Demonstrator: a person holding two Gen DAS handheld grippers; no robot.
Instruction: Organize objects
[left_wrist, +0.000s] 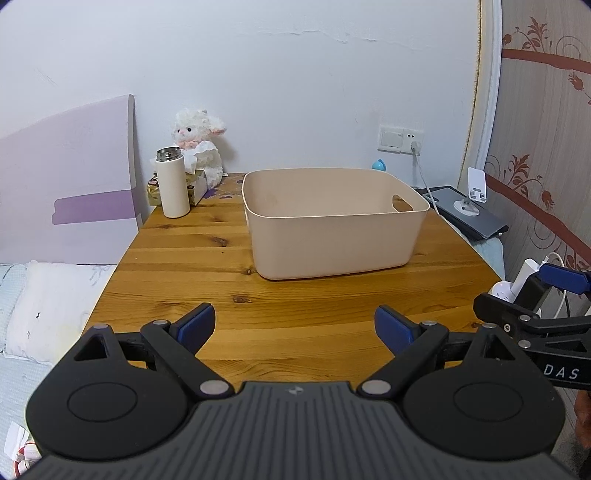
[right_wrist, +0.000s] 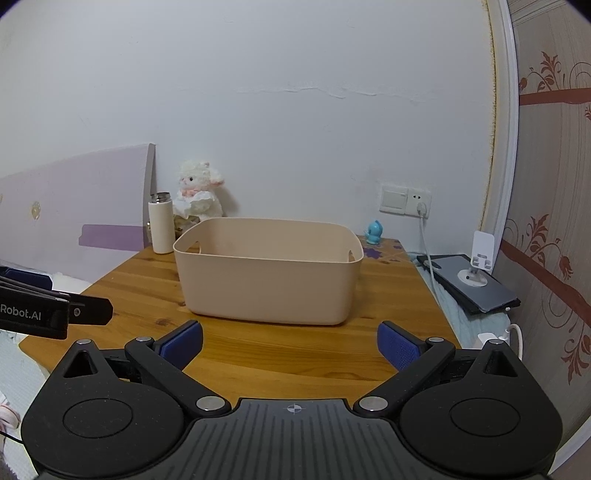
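Note:
A beige plastic bin (left_wrist: 332, 240) stands on the wooden table (left_wrist: 184, 266), and its inside looks bare; it also shows in the right wrist view (right_wrist: 269, 280). A white thermos bottle (left_wrist: 172, 184) stands at the table's far left, next to a tissue box (left_wrist: 195, 182) and a white plush lamb (left_wrist: 201, 140). A small blue figurine (right_wrist: 373, 232) stands at the far right behind the bin. My left gripper (left_wrist: 294, 328) is open and empty over the table's near edge. My right gripper (right_wrist: 290, 345) is open and empty, in front of the bin.
A bed with a white pillow (left_wrist: 48, 306) lies left of the table. A dark tablet with a white phone stand (right_wrist: 476, 273) lies on a lower surface to the right. A wall socket with a white cable (right_wrist: 421, 210) is behind. A patterned wardrobe (right_wrist: 554, 221) is at the right.

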